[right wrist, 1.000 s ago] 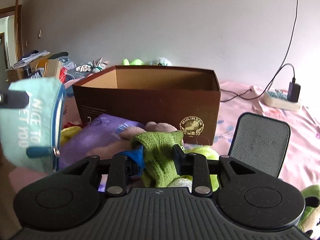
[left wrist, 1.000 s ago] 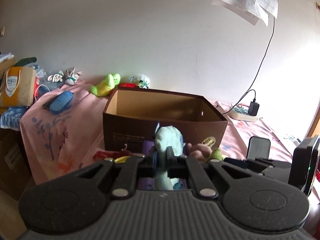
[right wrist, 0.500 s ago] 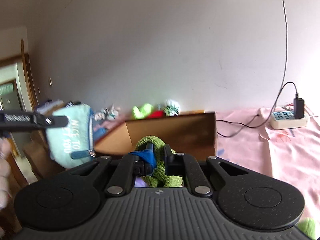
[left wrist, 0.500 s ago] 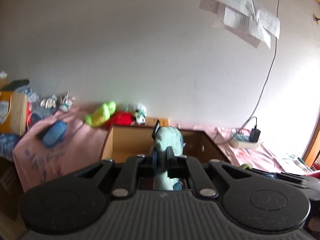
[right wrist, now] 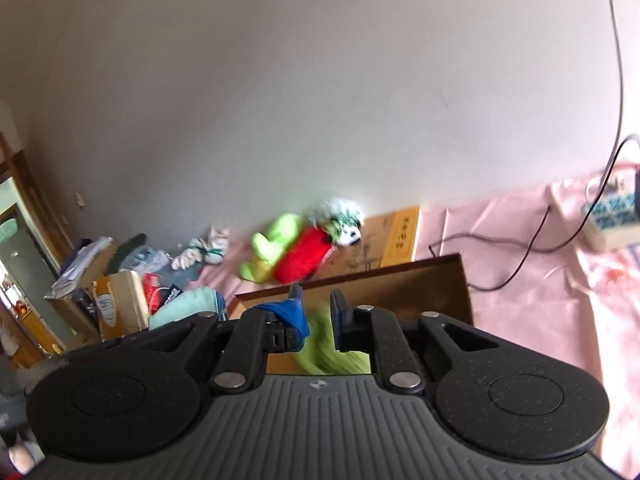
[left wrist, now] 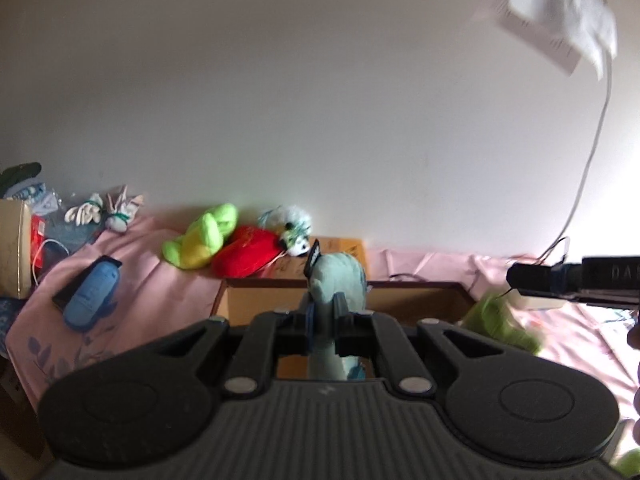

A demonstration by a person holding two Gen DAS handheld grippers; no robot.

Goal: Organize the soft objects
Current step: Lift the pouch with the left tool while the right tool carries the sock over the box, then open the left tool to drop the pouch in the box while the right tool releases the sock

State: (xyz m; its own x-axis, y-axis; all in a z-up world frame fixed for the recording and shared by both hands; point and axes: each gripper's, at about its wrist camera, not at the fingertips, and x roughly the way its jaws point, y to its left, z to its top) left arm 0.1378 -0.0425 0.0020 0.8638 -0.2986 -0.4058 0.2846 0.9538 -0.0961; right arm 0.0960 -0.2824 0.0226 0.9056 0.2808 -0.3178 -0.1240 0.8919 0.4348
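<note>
Between the fingers of the left gripper [left wrist: 324, 320] a pale teal pouch [left wrist: 338, 280] is clamped, held over the open cardboard box [left wrist: 420, 300]. The right gripper [right wrist: 318, 320] is seen with its jaws parted; a blurred green knit item [right wrist: 324, 350] lies below them, above the box interior. Farther back, plush toys [right wrist: 298, 250] are ranged along the wall on the pink cloth [right wrist: 520, 300].

Pink-sheeted bed [left wrist: 168, 304] carrying an open brown cardboard box [right wrist: 400, 284] mid-surface — along its wall edge, lime-green plush [left wrist: 200, 236], red plush [left wrist: 244, 256], white fluffy toy [left wrist: 294, 228], rolled socks [left wrist: 102, 212]; blue slipper [left wrist: 92, 300] near the left edge; power strip [right wrist: 612, 224] at right.
</note>
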